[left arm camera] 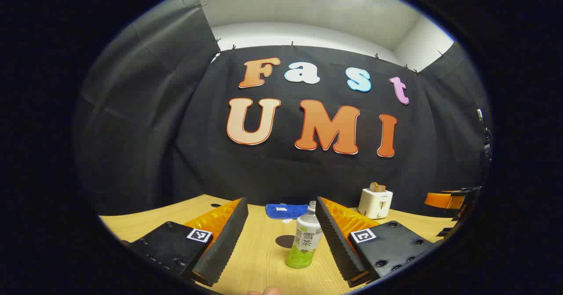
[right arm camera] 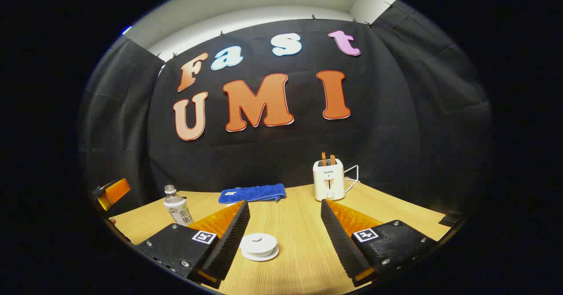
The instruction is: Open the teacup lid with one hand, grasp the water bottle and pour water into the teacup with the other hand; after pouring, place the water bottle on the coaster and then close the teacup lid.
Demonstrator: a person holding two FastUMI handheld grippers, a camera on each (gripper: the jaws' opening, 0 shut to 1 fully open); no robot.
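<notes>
Both claws stood wide and empty. The left claw (left arm camera: 281,235) framed the upright water bottle (left arm camera: 304,241) on the counter (left arm camera: 259,260); the right claw (right arm camera: 285,233) faced the lidded teacup (right arm camera: 259,246). Bottle: probably light, smooth; grasp mid-body. Lid: likely fragile; pinch its knob.

Matt wood-grain table (right arm camera: 303,242), glossy plastic water bottle (left arm camera: 303,244), soft blue cloth (right arm camera: 253,194)

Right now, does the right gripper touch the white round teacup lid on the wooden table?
Apart. In the right gripper view, the right gripper is open, and bare table shows around the teacup lid.
</notes>
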